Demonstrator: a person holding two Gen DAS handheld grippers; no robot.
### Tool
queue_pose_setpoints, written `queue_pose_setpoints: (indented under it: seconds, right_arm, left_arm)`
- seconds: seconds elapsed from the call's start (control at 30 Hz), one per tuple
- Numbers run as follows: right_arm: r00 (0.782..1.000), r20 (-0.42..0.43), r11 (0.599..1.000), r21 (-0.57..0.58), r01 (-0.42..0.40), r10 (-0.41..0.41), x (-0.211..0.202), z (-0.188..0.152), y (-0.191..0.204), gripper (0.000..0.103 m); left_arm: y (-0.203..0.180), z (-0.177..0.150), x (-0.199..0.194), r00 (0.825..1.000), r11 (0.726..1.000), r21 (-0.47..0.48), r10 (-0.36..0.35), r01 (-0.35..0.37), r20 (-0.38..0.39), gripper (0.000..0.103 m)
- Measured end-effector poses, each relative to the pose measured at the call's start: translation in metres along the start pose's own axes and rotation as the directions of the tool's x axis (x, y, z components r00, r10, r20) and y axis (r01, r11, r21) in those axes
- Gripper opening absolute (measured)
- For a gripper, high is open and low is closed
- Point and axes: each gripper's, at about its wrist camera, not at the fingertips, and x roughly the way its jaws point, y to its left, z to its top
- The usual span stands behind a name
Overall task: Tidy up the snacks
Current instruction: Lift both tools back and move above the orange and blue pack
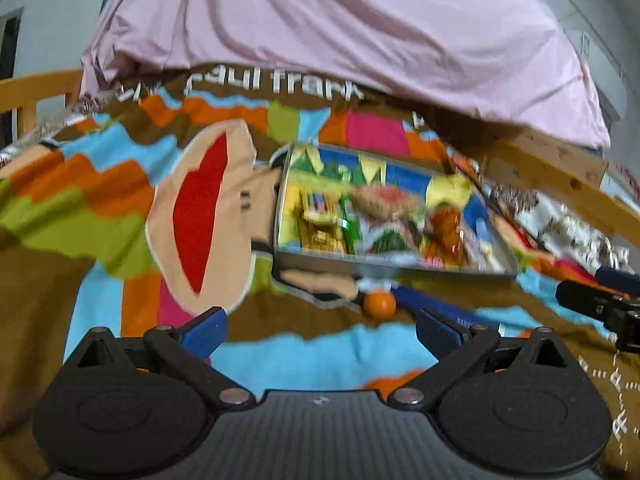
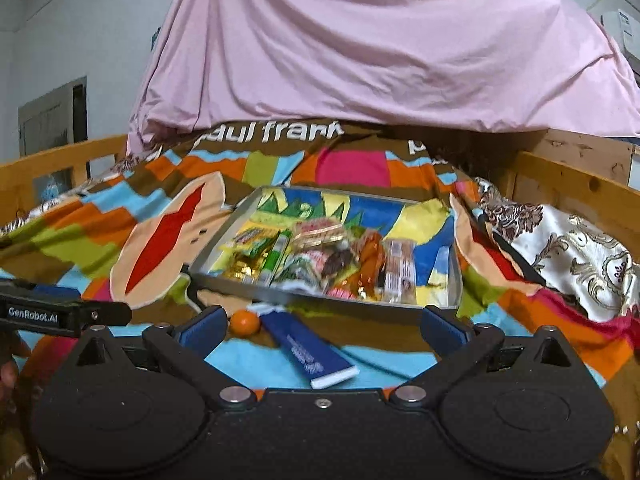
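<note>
In the left wrist view, blurred, the left gripper (image 1: 320,330) hangs with fingers apart over the bright blanket (image 1: 100,200), clamping nothing; one orange ball (image 1: 379,305) lies just before the metal tray (image 1: 400,266). The right wrist view is sharper: the right gripper (image 2: 320,330), fingers also apart and empty, faces one tray (image 2: 224,236) heaped with wrapped snacks (image 2: 320,260), with one blue packet (image 2: 308,350) beside the ball (image 2: 245,322) on the blanket (image 2: 100,216).

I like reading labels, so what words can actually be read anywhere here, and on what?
"paul frank": white letters on the colourful patchwork blanket, first letter partly hidden.
"GenRobot.AI": on the black left gripper.
Long blue packet: white print, too small.
Snack wrappers in the grey metal tray: blurred, unreadable.
</note>
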Motion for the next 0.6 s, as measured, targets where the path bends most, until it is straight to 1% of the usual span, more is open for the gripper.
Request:
queue_pose_setpoints:
  seconds: [0.13,0.3,0.6]
  right_arm:
    - [1.0,-0.029,1.0,-0.002,-0.001,0.001,-0.001,-0.007,0.004,0.102]
    - [0.998,-0.07,1.0,-0.005,-0.006,0.006,0.002,-0.014,0.009,0.102]
    - [0.992,-0.122,1.0,-0.008,-0.02,0.019,0.011,-0.023,0.012,0.102]
  left_arm:
    - [-0.001,-0.008,-0.002,1.0,1.0,0.008,0.011,-0.011,-0.012,0.103]
    - [0.002,-0.011,0.0,0.999,1.0,0.01,0.025,-0.025,-0.029,0.103]
    - [0.001,-0.02,0.009,0.996,0.999,0.021,0.03,-0.028,-0.082,0.103]
